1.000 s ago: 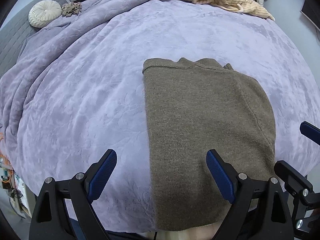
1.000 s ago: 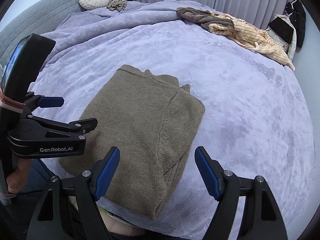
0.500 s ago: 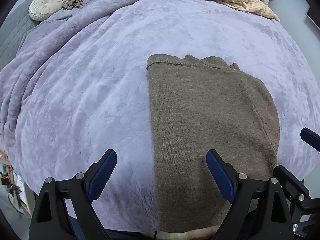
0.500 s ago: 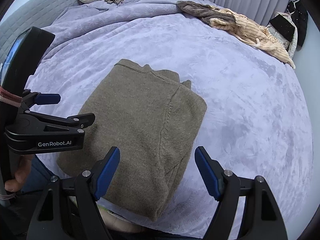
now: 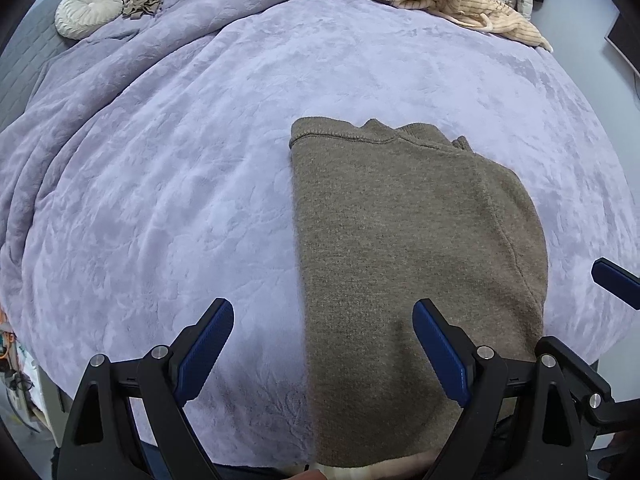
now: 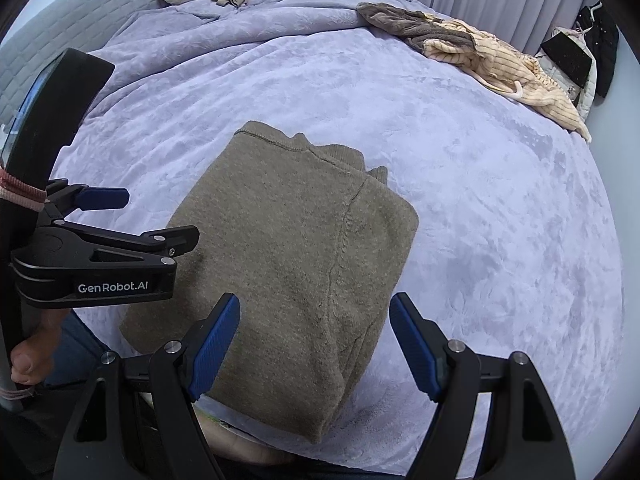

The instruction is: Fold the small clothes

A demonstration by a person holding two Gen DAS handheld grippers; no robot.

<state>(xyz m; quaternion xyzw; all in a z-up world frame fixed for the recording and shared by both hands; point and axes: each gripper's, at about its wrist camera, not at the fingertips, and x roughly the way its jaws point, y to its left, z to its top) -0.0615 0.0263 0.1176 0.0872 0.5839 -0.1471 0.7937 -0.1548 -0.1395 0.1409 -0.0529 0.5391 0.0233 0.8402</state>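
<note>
The left gripper [image 5: 322,332] holds its blue-padded fingers [image 5: 204,346] wide apart with nothing between the pads. It hangs above the near left edge of the folded olive-brown knitted sweater [image 5: 404,264]. The right gripper [image 6: 316,334] also has its fingers [image 6: 214,346] spread wide and empty, above the near right part of the same sweater [image 6: 288,264].

The sweater lies flat as a folded rectangle on the lavender plush bed cover [image 5: 180,184], near the front edge of the bed, collar end pointing away.

In the right wrist view, the left gripper body [image 6: 100,264] appears at the left, held by a hand [image 6: 30,356].

At the far side of the bed lie a heap of brown and cream striped garments [image 6: 472,56], a round cream pleated cushion [image 5: 88,14] and a small crumpled taupe cloth [image 5: 142,2].
</note>
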